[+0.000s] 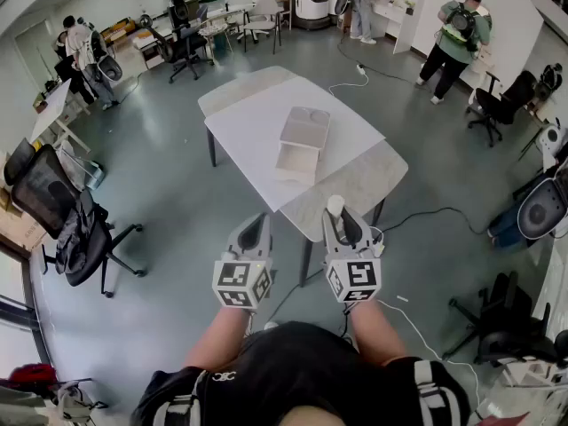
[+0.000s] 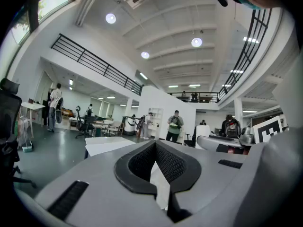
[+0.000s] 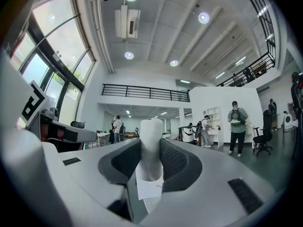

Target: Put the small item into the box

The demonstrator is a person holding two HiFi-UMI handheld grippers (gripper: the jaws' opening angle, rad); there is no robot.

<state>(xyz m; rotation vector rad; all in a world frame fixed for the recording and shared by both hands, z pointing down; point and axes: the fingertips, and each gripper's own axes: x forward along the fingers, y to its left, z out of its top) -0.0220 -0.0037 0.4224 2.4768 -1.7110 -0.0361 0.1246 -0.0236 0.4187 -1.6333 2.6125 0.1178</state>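
A small white cylinder-shaped item [image 1: 335,207] stands upright between the jaws of my right gripper [image 1: 338,217], which is shut on it; the right gripper view shows the item [image 3: 152,131] pinched between the dark pads [image 3: 173,161]. My left gripper [image 1: 253,232] is held level beside it, jaws closed together with nothing in them, tips meeting in the left gripper view [image 2: 155,144]. The white box [image 1: 297,161] lies open on the white table [image 1: 248,118] ahead, its lid [image 1: 306,127] folded back. Both grippers are held in the air short of the table's near edge.
Black office chairs stand at the left [image 1: 75,229] and at the right [image 1: 497,105]. Cables [image 1: 426,216] run over the grey floor near the table. Several people stand at the far side of the room, one at the upper right [image 1: 454,43].
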